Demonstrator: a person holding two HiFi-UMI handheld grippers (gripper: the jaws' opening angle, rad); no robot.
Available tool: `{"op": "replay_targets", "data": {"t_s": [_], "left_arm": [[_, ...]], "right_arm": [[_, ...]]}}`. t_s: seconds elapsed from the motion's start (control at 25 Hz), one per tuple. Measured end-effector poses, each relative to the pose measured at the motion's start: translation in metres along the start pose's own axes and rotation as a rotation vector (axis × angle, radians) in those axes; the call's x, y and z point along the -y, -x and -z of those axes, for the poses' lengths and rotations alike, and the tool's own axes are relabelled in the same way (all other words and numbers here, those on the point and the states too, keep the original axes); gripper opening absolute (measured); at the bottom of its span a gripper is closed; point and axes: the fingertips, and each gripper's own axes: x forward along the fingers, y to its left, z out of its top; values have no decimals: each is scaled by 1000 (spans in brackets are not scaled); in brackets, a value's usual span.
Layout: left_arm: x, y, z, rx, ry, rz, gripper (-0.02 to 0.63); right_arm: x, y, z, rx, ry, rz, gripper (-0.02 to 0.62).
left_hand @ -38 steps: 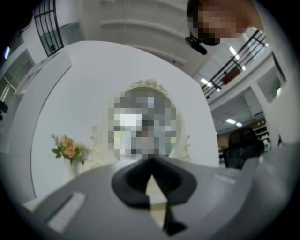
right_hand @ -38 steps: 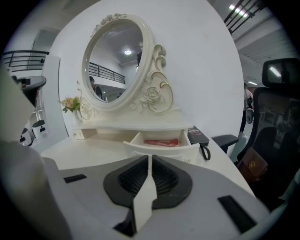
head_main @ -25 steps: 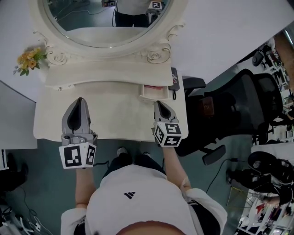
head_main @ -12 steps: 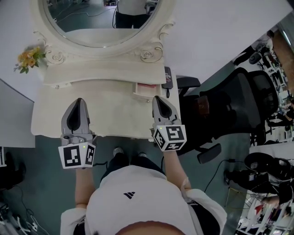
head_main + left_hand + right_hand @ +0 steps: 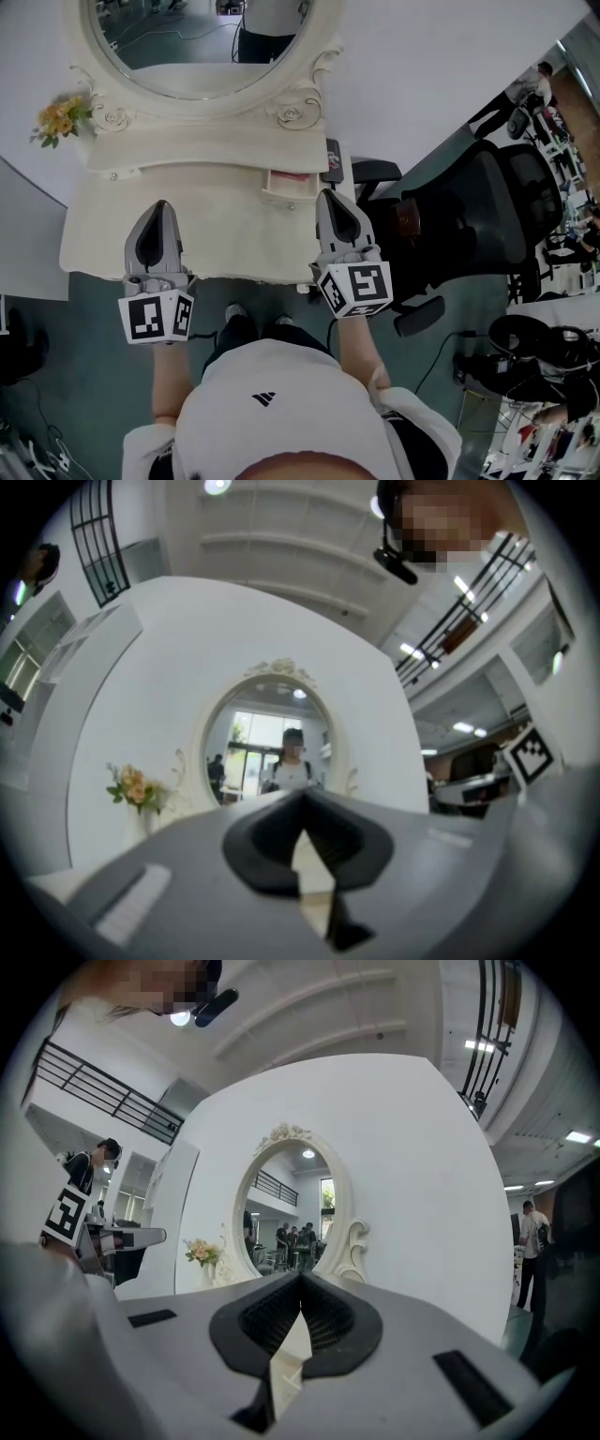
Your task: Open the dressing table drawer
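Observation:
The cream dressing table (image 5: 234,239) stands below me under an oval mirror (image 5: 202,42). A small drawer (image 5: 286,185) on its raised back shelf, right of centre, stands pulled out and shows a pink lining. My right gripper (image 5: 330,195) is shut and empty, held above the table's right end, just right of that drawer and apart from it. My left gripper (image 5: 161,204) hovers over the table's left part, also shut on nothing. In the left gripper view the jaw tips (image 5: 302,794) meet before the mirror (image 5: 272,738). The right gripper (image 5: 301,1279) likewise points level at the mirror (image 5: 295,1213).
Orange flowers (image 5: 58,117) stand at the table's back left corner. A dark flat device (image 5: 332,159) lies at the right end of the shelf. A black office chair (image 5: 469,225) stands close to the table's right side. A white wall runs behind the mirror.
My right gripper has risen toward the head camera and drawn back to the right of the open drawer. The left gripper has barely shifted in the picture.

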Motion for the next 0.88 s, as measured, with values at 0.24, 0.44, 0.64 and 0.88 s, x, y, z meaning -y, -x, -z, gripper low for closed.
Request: {"op": "replay_targets", "data": {"t_s": [0.24, 0.44, 0.64, 0.88], "left_arm": [[15, 5, -3, 7, -5, -8, 8], [27, 9, -5, 8, -11, -16, 8], [40, 13, -7, 9, -18, -20, 8], [50, 15, -9, 10, -23, -22, 8]], "right_arm": [[5, 16, -22, 48, 21, -17, -11], [10, 27, -32, 68, 32, -32, -11], [16, 37, -34, 77, 54, -38, -12], [22, 46, -38, 94, 54, -39, -12]]}}
